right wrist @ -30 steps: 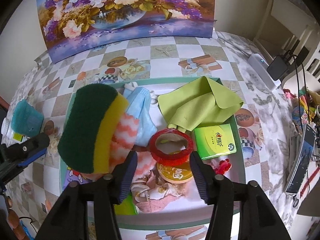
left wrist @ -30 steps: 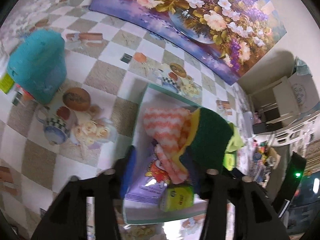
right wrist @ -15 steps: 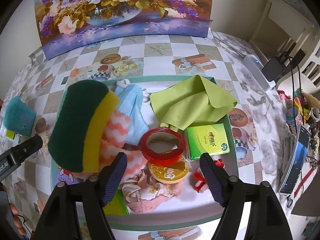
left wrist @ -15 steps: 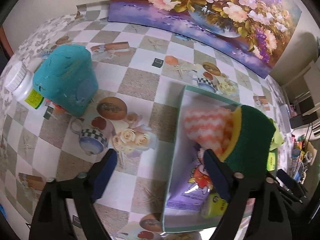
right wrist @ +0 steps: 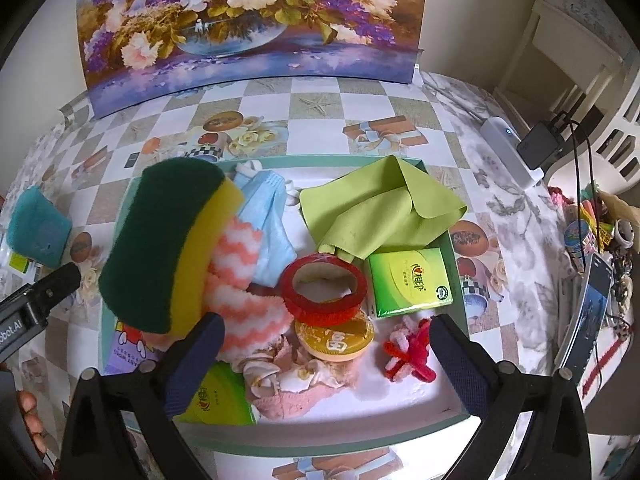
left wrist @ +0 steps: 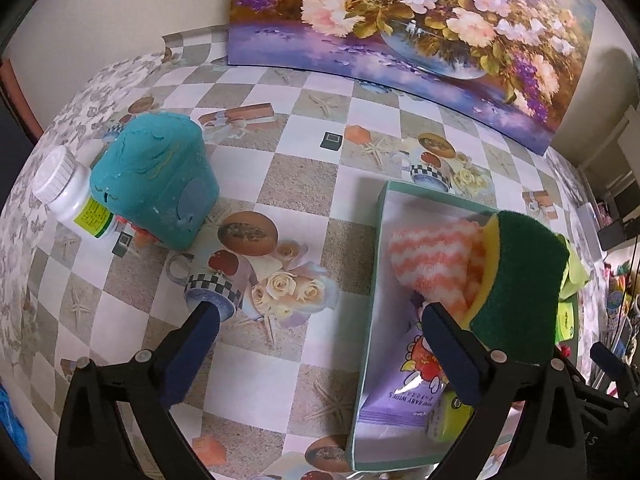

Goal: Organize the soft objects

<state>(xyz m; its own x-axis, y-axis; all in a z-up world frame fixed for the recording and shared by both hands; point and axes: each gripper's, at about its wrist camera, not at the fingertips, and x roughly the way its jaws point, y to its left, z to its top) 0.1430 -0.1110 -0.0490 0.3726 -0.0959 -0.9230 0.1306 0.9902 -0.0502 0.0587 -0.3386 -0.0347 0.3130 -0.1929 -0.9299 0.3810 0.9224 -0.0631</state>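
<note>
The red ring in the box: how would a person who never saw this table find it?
Look in the shallow green-rimmed box. Near its middle, the red ring lies partly on a round gold tin, left of a green tissue pack. Only it is a fuzzy hoop with an open centre.

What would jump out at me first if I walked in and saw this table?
Probably the big green-and-yellow sponge, propped high on a pink-and-white fuzzy cloth at the left of a crowded tray. Beside it lie a lime-green cloth and a red ring. Behind everything, a large flower painting leans against the wall.
</note>
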